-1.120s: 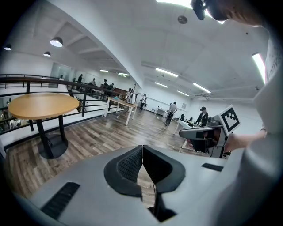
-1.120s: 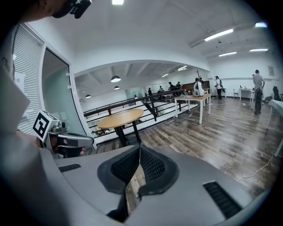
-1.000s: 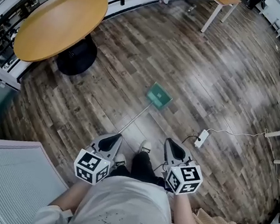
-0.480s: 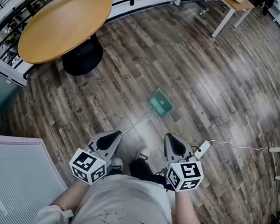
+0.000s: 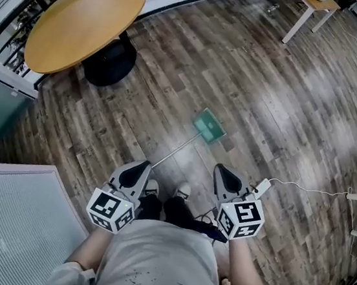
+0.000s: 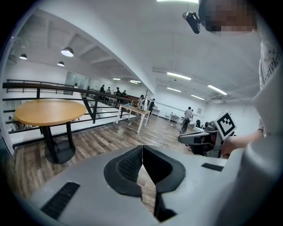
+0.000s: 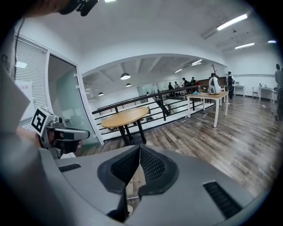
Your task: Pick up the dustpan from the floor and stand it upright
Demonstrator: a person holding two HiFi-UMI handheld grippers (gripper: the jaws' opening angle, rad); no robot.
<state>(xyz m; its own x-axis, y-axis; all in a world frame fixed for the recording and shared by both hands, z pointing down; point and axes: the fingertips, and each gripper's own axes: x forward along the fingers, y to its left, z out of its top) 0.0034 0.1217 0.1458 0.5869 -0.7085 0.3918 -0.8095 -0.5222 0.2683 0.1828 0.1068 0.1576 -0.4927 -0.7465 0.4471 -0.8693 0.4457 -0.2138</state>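
A green dustpan (image 5: 208, 125) lies flat on the wood floor, its thin silver handle (image 5: 176, 149) running down-left toward my feet. My left gripper (image 5: 138, 168) hangs just below-left of the handle's near end, shut and holding nothing. My right gripper (image 5: 223, 172) is below-right of the pan, level with the left one, also shut and holding nothing. In the left gripper view the jaws (image 6: 142, 151) meet at the tips, and in the right gripper view the jaws (image 7: 139, 150) do too. Neither gripper view shows the dustpan.
A round wooden table (image 5: 83, 22) on a black base stands at the upper left by a black railing. A white power strip (image 5: 261, 187) with its cable lies right of my right gripper. A white desk (image 5: 312, 6) stands far right. A ribbed white panel (image 5: 11, 227) fills the lower left.
Both grippers and the person have moved forward toward the dustpan, whose handle end now lies close to the left gripper. Both grippers stayed shut.
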